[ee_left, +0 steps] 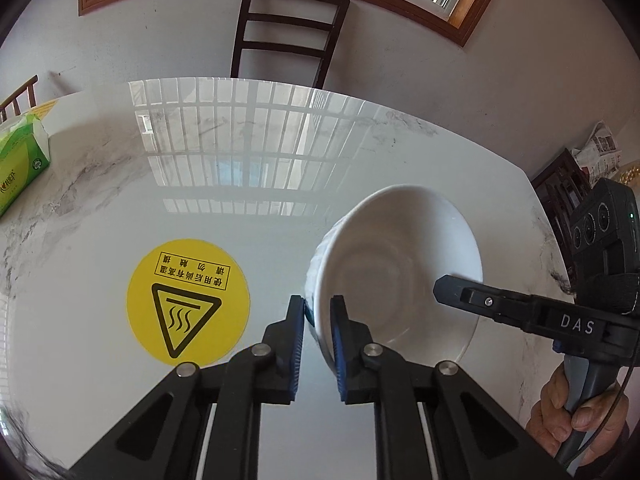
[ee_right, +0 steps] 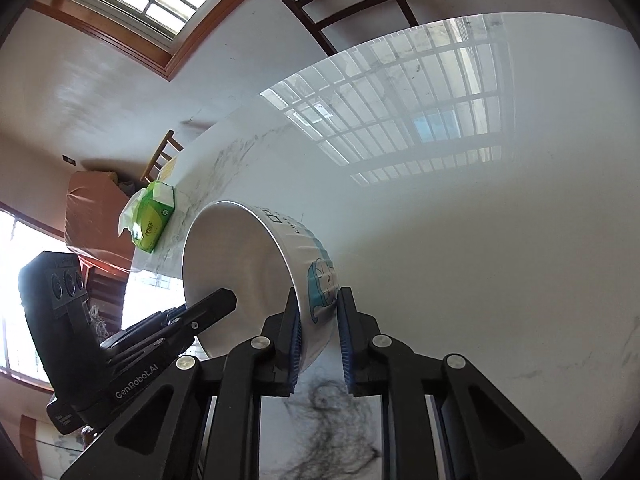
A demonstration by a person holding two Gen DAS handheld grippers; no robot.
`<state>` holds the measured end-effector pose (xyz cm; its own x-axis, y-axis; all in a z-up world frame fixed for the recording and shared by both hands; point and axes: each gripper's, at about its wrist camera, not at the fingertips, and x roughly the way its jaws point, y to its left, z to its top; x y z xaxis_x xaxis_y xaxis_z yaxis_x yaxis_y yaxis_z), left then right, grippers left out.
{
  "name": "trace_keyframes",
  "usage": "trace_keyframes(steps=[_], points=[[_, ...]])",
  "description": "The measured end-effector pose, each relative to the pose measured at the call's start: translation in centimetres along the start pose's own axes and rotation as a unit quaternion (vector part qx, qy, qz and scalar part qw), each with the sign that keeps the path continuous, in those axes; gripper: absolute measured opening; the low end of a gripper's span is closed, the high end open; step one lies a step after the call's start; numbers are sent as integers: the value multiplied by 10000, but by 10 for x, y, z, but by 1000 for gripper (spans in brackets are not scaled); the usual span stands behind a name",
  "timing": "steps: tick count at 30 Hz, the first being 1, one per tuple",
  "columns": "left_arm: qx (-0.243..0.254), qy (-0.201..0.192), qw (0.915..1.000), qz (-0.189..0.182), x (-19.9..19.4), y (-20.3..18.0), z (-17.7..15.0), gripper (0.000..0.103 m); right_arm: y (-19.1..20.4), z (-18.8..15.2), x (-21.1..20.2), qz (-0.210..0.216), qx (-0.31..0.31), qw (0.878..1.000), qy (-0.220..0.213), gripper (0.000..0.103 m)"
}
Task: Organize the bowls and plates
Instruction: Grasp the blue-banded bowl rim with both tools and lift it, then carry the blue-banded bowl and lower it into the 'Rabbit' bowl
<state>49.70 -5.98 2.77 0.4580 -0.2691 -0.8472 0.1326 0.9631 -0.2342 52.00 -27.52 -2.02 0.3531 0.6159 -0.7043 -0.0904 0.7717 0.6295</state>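
Note:
A white bowl (ee_left: 400, 264) with a blue cartoon print on its outside (ee_right: 320, 280) is held tilted above the marble table (ee_left: 240, 184), between both grippers. My left gripper (ee_left: 318, 320) is shut on the bowl's rim, one finger inside and one outside. My right gripper (ee_right: 319, 312) is shut on the opposite rim the same way. In the left wrist view the right gripper (ee_left: 472, 294) reaches in over the bowl from the right. In the right wrist view the left gripper (ee_right: 208, 308) comes in from the left.
A round yellow hot-surface sticker (ee_left: 188, 300) lies on the table left of the bowl. A green tissue pack (ee_left: 20, 160) sits at the table's far left edge (ee_right: 154, 216). A dark wooden chair (ee_left: 286, 32) stands behind the table, under a window.

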Motion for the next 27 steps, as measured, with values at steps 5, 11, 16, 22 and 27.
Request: trace_keyframes(steps=[5, 11, 16, 22, 27], points=[[-44, -45, 10000, -61, -37, -11, -18, 14, 11, -18, -26, 164, 9, 9999, 9, 16], [246, -361, 9990, 103, -81, -33, -48, 13, 26, -53, -62, 323, -62, 9995, -34, 16], [449, -620, 9968, 223, -111, -46, -83, 13, 38, -86, -85, 468, -143, 9988, -84, 16], [677, -900, 9929, 390, -141, -56, -124, 13, 45, -129, -102, 593, -200, 9980, -57, 16], [739, -933, 9923, 351, -158, -60, -155, 13, 53, -159, -115, 633, -287, 9976, -43, 17]])
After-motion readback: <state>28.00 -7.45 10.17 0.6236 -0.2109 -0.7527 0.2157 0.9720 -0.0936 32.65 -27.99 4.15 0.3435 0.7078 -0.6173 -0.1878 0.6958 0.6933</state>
